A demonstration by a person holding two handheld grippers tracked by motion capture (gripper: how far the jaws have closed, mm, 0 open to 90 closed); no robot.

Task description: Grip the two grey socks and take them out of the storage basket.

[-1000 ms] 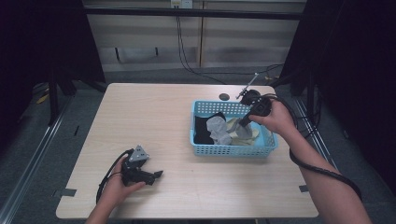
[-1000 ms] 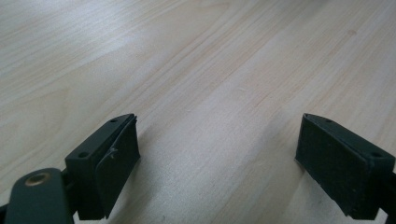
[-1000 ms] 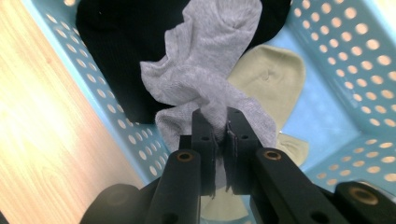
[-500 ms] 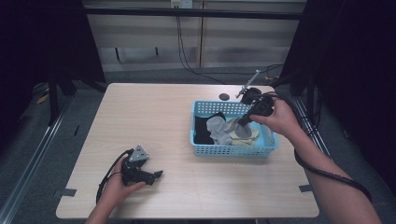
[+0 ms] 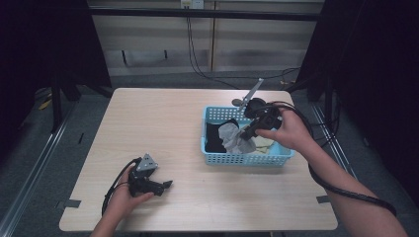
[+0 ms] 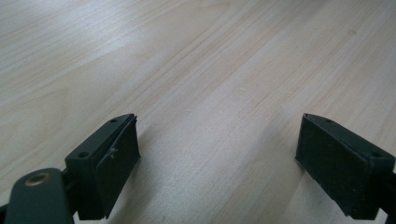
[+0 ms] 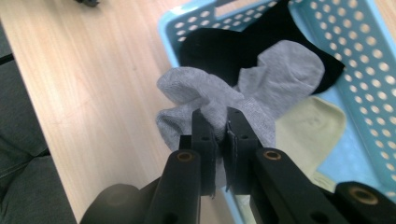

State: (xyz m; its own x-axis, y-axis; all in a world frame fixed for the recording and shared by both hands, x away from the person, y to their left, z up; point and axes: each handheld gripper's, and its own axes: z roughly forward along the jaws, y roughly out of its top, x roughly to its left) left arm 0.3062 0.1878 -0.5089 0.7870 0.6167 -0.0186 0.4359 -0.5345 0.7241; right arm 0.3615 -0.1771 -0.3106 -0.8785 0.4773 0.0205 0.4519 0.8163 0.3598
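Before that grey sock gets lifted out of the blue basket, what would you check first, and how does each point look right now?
1. Right tongs pinch the grey sock: ok, fabric sits between the shut jaws.
2. Sock free of the black sock: cannot tell, they overlap.
3. Sock clear of the blue basket rim: not ok, it hangs across the rim.
4. Table beside the basket bare for setting down: ok.
5. Left tongs out of the way: ok, open on the near table edge.
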